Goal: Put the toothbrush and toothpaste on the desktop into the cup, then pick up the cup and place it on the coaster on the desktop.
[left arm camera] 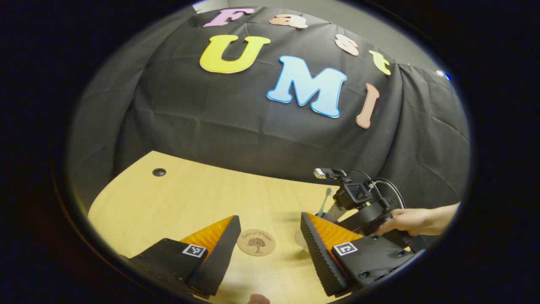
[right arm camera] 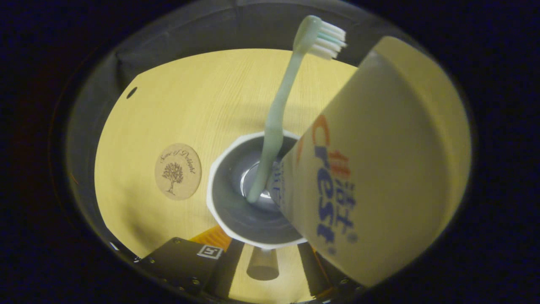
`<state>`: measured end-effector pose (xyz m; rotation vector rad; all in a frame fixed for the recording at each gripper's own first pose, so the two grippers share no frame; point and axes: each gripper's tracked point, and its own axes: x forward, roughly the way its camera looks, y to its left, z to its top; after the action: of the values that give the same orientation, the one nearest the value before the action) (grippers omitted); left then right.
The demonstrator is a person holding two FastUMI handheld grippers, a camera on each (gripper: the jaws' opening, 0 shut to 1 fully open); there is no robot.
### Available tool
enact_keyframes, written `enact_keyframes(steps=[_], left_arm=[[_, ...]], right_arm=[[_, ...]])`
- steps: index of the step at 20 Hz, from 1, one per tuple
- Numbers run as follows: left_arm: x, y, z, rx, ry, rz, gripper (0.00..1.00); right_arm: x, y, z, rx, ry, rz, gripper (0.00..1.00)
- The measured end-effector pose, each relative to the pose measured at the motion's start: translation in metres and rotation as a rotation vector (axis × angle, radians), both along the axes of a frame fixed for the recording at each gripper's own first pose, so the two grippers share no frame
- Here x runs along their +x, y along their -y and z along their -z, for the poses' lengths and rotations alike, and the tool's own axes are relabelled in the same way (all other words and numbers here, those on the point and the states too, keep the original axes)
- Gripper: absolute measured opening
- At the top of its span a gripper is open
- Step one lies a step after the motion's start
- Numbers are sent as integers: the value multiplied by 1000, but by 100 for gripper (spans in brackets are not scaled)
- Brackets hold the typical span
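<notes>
In the right gripper view I look down into the white cup [right arm camera: 219,202]. A pale green toothbrush [right arm camera: 276,118] stands in it with the bristles up. The toothpaste tube [right arm camera: 371,169] leans in it too, large in the foreground on the right. My right gripper [right arm camera: 270,270] is open at the cup's near rim, with the cup's handle [right arm camera: 262,264] in the gap between its fingers and untouched. The round brown coaster [right arm camera: 177,171] lies on the desk left of the cup. In the left gripper view my left gripper [left arm camera: 270,219] hovers open over the coaster [left arm camera: 256,242].
The light wooden desk [left arm camera: 190,198] has a small dark hole [left arm camera: 159,172] near its far left corner. A hand [left arm camera: 415,220] holds the right gripper [left arm camera: 358,198] at the right of the left gripper view, with the toothbrush head [left arm camera: 328,193] beside it. Black cloth walls the back.
</notes>
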<state>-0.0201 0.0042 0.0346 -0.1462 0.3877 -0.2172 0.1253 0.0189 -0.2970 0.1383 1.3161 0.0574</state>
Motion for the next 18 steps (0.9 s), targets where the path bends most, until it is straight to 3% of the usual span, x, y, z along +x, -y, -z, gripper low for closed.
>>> enact_keyframes(steps=[2, 3, 10, 18], left_arm=[[-3, -1, -2, -5, -4, -13, 93], [-3, -2, 0, -6, -5, -20, 93], [-4, -10, -3, 1, -2, -54, 93], [-30, -29, -8, 6, -5, -89, 93]], right_arm=[[-4, -1, 4, -3, -20, -1, 47], [-2, 0, 1, 5, -12, 0, 31], [-2, 1, -2, -26, 24, -47, 30], [-2, -45, -29, 15, 74, -114, 29]])
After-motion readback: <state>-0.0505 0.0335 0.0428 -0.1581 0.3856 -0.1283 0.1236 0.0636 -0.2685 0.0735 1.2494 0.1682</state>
